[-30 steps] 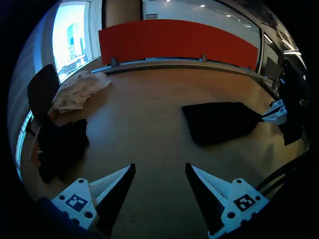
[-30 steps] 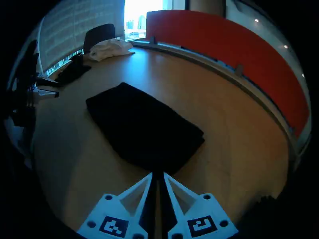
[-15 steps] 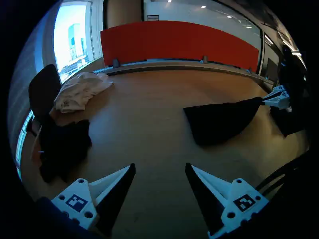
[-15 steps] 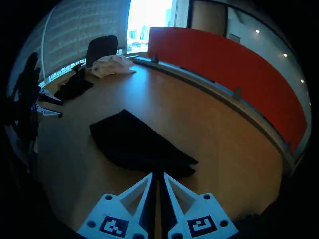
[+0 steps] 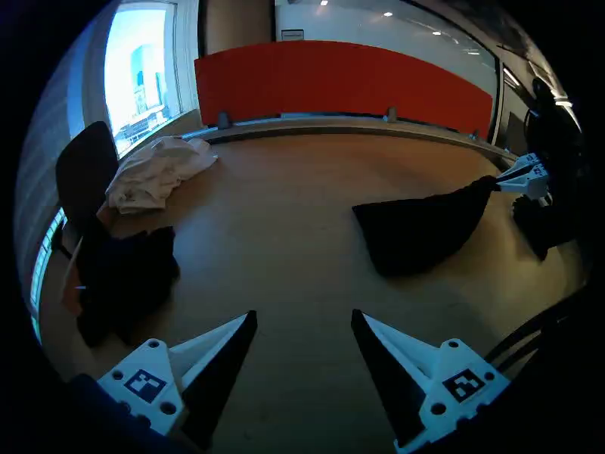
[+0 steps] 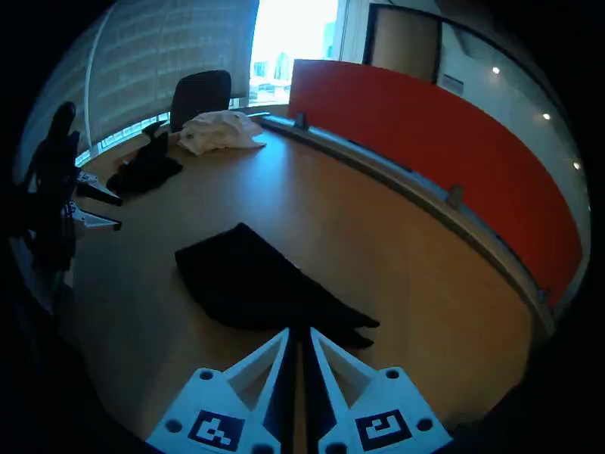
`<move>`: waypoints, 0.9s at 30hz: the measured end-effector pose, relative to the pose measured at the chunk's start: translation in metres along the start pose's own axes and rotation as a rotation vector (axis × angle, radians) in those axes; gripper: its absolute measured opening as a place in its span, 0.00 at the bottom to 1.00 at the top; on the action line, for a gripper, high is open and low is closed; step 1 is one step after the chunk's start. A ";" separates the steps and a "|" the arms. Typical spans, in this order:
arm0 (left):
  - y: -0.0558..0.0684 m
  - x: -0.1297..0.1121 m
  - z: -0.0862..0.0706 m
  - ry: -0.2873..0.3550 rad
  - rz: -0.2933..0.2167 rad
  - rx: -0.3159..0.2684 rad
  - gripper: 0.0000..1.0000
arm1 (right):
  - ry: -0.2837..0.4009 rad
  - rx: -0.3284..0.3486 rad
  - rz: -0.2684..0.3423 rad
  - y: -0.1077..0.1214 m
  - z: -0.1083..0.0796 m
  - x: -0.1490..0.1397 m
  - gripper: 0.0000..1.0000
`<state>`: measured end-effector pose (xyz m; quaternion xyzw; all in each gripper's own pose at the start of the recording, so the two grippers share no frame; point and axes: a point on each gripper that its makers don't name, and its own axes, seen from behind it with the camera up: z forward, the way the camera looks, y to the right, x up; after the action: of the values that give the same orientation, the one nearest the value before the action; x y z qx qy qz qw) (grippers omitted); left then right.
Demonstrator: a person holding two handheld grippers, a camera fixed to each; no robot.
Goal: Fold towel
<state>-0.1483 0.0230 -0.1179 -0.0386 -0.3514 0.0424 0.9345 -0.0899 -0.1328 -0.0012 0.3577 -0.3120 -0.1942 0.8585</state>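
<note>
Right gripper view: right gripper (image 6: 300, 331) clamped on raised black towel (image 6: 242, 280) corner; left gripper (image 5: 302, 318) fingers apart above wooden table (image 5: 287, 197).

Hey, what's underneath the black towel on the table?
The wooden table shows all around the black towel, which rests on it. The right gripper, shut on one corner, lifts that end. Whatever lies beneath the resting cloth is covered.

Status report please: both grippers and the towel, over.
Right gripper shut on black towel corner, raised off table. Left gripper open, hovering apart. White cloth, dark pile lie far aside, nothing blocking.
</note>
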 end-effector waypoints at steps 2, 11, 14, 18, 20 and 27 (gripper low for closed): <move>-0.001 0.000 -0.001 0.002 -0.003 0.001 0.93 | 0.005 0.005 -0.011 -0.001 0.002 0.006 0.05; -0.005 -0.004 -0.004 0.003 -0.025 0.006 0.92 | 0.012 0.038 -0.063 -0.010 0.012 0.032 0.05; -0.006 -0.005 -0.004 0.004 -0.032 0.005 0.92 | 0.013 0.051 -0.079 -0.015 0.016 0.038 0.05; -0.006 -0.006 -0.005 0.005 -0.037 0.006 0.92 | 0.013 0.069 -0.097 -0.022 0.021 0.044 0.05; -0.006 -0.006 -0.005 0.006 -0.039 0.006 0.92 | 0.013 0.077 -0.107 -0.026 0.024 0.047 0.05; -0.008 -0.008 -0.007 0.009 -0.051 0.008 0.92 | 0.011 0.097 -0.125 -0.034 0.032 0.054 0.05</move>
<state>-0.1490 0.0142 -0.1279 -0.0263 -0.3480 0.0197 0.9369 -0.0756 -0.2014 0.0127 0.4186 -0.2933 -0.2299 0.8282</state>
